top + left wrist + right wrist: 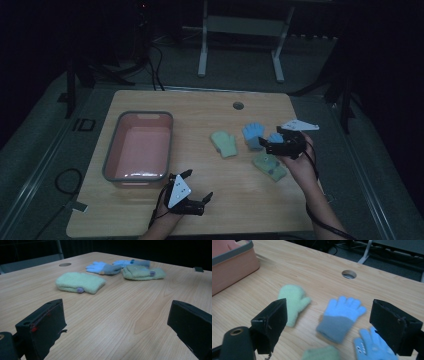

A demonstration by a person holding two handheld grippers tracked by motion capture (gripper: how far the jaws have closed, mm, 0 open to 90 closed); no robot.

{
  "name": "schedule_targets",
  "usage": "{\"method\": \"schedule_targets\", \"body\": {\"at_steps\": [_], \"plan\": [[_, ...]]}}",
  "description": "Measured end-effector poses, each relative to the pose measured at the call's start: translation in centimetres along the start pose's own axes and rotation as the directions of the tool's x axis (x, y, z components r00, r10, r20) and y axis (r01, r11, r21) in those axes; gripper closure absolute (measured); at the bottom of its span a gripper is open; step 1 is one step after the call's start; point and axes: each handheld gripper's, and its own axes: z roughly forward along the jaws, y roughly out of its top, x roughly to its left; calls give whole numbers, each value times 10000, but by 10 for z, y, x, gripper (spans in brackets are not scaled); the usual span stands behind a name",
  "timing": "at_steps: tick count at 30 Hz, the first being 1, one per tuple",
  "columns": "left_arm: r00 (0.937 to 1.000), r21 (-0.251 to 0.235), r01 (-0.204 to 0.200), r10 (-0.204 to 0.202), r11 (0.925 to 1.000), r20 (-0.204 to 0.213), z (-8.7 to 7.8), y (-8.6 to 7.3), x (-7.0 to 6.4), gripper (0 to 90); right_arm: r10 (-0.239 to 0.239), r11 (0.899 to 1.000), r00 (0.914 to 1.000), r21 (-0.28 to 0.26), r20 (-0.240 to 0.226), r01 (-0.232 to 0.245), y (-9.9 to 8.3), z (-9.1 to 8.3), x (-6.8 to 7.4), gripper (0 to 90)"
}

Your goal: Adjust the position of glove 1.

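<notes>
I am at a wooden table (150, 210) in a dim room, holding a two-jaw gripper in each hand. My right gripper (267, 145) hovers over a small cluster of gloves on the right half of the table, its jaws spread wide with nothing between them. In the right gripper view, a blue glove (340, 317) with a grey cuff lies flat between the jaws' line of sight, a pale green mitten (293, 302) lies just to its left, and a second blue glove (372, 347) sits at the lower right. Another green mitten (269, 166) lies close to my right hand. My left gripper (197, 187) rests low near the table's front edge, jaws also wide apart and holding nothing, well apart from the gloves. A pink basin (112, 155) with a grey rim stands on the left half of the table.
</notes>
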Motion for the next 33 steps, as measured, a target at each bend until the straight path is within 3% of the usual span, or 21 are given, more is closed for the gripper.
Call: {"method": "schedule_targets", "body": {"at_steps": [13, 18, 29, 33], "plan": [[10000, -32, -34, 34, 10000, 31, 0, 0, 0, 17, -423, 9986, 9971, 283, -639, 442, 7, 44, 18, 194], [10000, -56, -3, 3, 10000, 35, 0, 0, 0, 17, -561, 9969, 9965, 513, -612, 593, 9, 61, 25, 262], [10000, -50, -12, 12, 10000, 81, 0, 0, 0, 17, -612, 9939, 9923, 844, -1079, 705, 11, 94, 35, 348], [10000, -37, -22, 22, 10000, 93, 0, 0, 0, 17, -542, 9901, 9900, 1217, -1299, 701, 11, 107, 37, 448]]}}
